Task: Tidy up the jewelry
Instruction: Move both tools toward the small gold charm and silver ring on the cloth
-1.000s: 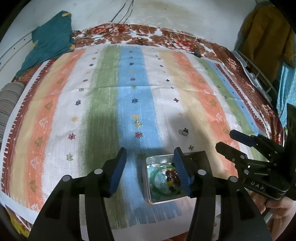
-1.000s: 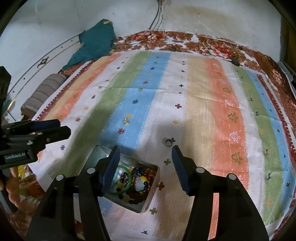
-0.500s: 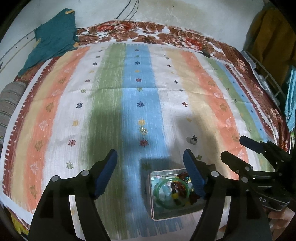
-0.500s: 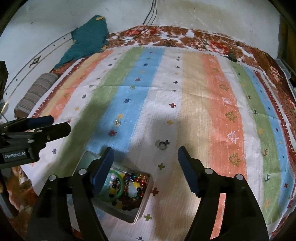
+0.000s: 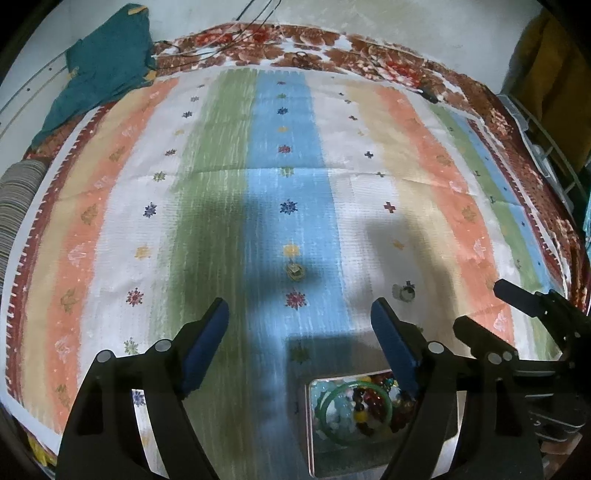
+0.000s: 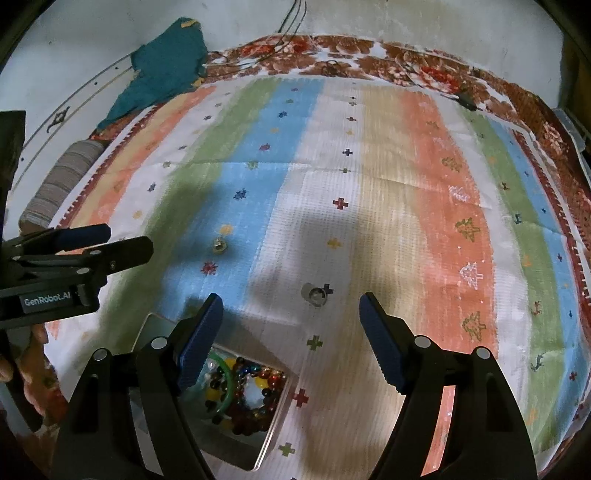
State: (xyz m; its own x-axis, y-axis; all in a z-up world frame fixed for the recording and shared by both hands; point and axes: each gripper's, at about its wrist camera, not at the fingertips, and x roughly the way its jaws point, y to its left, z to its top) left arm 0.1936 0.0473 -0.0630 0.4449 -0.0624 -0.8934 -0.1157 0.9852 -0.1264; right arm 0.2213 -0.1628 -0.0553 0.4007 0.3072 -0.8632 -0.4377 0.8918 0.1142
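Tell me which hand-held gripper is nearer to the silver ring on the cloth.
Right. The right hand-held gripper has the silver ring just ahead between its fingers; from the left hand-held gripper it lies off to the right.

The striped bedspread (image 5: 229,177) lies broadly bare ahead, broken only by a small gold trinket (image 5: 295,272), a ring (image 6: 316,295) and the near tin (image 6: 258,448) of beads, with a teal cloth (image 6: 166,66) and cables (image 5: 255,14) crowding the far edge.
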